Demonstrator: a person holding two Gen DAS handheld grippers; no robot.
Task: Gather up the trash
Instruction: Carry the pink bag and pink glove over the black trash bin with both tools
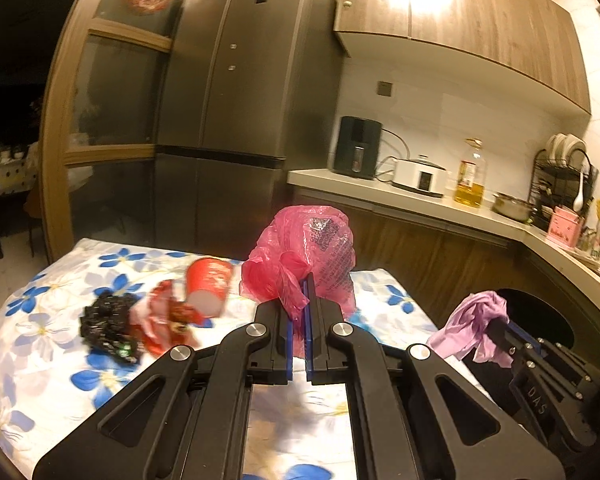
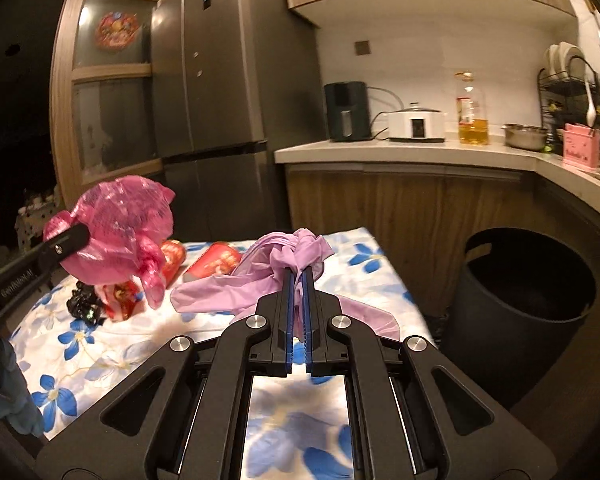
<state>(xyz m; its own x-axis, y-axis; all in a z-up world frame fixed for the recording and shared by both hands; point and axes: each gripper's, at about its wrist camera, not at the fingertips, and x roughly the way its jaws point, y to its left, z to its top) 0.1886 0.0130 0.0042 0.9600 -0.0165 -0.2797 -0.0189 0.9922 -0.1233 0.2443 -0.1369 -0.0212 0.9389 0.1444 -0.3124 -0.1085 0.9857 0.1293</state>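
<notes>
My left gripper (image 1: 306, 280) is shut on a crumpled pink plastic bag (image 1: 316, 252), held up above the flowered tablecloth (image 1: 40, 320); the same bag (image 2: 120, 224) shows at the left of the right wrist view. My right gripper (image 2: 298, 272) is shut on a lilac plastic bag (image 2: 260, 280) that hangs off its fingers over the table's right part; that bag (image 1: 476, 324) also appears low right in the left wrist view. On the cloth lie a red paper cup (image 1: 208, 284), a red wrapper (image 1: 164, 320) and a black crumpled wrapper (image 1: 108, 320).
A dark round bin (image 2: 528, 304) stands open on the floor right of the table, below the counter (image 2: 400, 150). The counter carries an air fryer (image 2: 346, 110), a cooker, an oil bottle and a dish rack. A tall fridge (image 2: 220, 100) stands behind the table.
</notes>
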